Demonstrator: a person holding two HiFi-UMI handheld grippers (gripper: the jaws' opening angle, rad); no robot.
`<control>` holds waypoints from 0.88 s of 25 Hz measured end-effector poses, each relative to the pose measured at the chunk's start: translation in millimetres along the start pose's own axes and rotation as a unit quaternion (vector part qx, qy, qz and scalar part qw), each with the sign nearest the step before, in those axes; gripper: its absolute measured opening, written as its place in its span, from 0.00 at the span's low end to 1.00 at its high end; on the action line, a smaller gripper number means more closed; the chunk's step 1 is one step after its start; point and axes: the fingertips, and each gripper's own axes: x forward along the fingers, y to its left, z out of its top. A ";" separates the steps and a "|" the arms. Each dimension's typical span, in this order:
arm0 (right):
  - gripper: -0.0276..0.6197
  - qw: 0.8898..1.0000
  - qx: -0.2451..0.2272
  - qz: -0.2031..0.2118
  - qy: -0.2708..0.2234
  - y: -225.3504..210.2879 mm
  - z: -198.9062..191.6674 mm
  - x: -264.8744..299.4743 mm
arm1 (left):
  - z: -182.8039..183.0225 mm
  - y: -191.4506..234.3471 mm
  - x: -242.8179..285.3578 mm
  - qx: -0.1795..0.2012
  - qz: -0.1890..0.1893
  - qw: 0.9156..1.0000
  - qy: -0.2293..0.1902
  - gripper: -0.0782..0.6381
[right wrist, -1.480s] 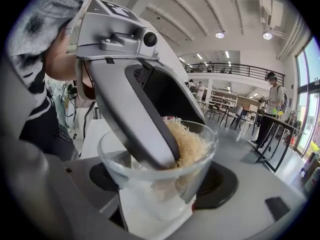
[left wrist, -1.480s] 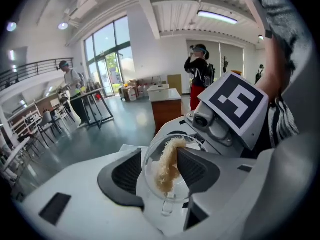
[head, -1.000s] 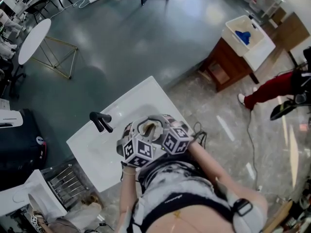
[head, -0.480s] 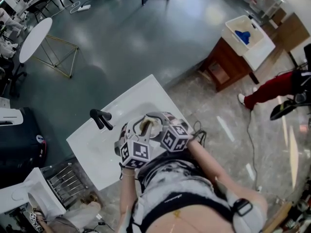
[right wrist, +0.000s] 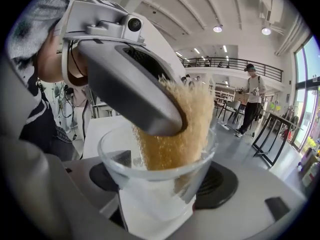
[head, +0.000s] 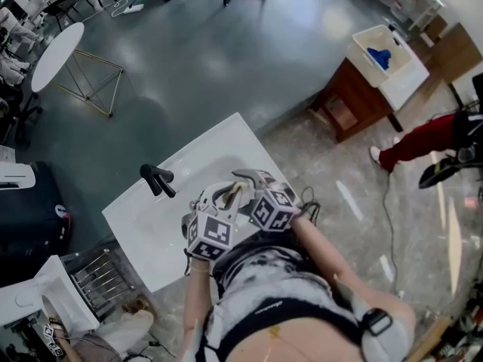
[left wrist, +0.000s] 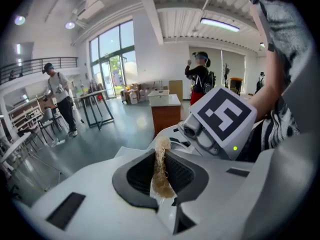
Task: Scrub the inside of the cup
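Seen from above, a person is bent over a white bench (head: 143,225) with a basin, and both tools are held close together above it, probably so that drips fall into the basin. A black tap (head: 156,180) stands at ten o'clock from them.

One clear glass cup (right wrist: 150,171) is clamped mouth-up by the right gripper (right wrist: 162,204), at six o'clock in the right gripper view. Its fingers (right wrist: 220,184) press on opposite sides of the glass wall, which steadies the cup against scrubbing.

One tan, fibrous scrubbing pad (right wrist: 185,124) is pinched by the left gripper (left wrist: 160,169), which enters the right gripper view from eleven o'clock. Its fingers (left wrist: 185,174) have just been closing, and the pad is squeezed thin between them. The pad's free end is pushed down past the rim into the cup and appears to lie against the inner wall toward three o'clock, as scrubbing requires.

Counted: two grippers, one cup, one pad, one tap. The scrubbing is judged to be under way. No water or foam can be made out in the cup.
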 end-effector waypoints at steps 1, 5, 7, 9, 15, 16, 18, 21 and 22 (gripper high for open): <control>0.66 1.000 0.001 0.001 -0.005 0.5 2.5 -0.6 | -2.3 -1.6 4.1 0.010 -0.002 1.000 0.011 0.18; 0.66 1.000 0.001 0.002 -0.019 2.8 12.6 -2.6 | -6.4 -6.1 15.5 0.050 -0.004 0.998 0.044 0.18; 0.66 1.000 -0.003 -0.003 -0.017 2.5 11.6 -3.5 | -8.0 -8.8 17.8 0.061 -0.011 0.997 0.054 0.18; 0.66 1.000 -0.009 -0.003 -0.012 3.4 10.1 -4.4 | -10.7 -11.6 18.7 0.059 -0.027 0.996 0.061 0.18; 0.66 0.999 -0.039 0.000 0.007 7.8 3.5 -5.8 | -19.4 -27.0 18.9 0.034 -0.099 0.990 0.094 0.17; 0.66 0.999 -0.042 0.001 0.008 8.8 3.2 -6.0 | -20.3 -30.0 17.9 0.026 -0.114 0.988 0.097 0.17; 0.66 0.999 -0.044 0.003 0.006 10.2 2.6 -6.2 | -22.0 -35.3 15.6 0.004 -0.142 0.985 0.097 0.17; 0.66 0.999 -0.043 0.001 0.003 10.1 1.3 -7.8 | -19.8 -40.0 11.4 -0.029 -0.173 0.980 0.089 0.16; 0.66 0.999 -0.043 0.001 0.002 9.7 0.8 -8.6 | -17.1 -40.7 9.4 -0.037 -0.181 0.979 0.087 0.16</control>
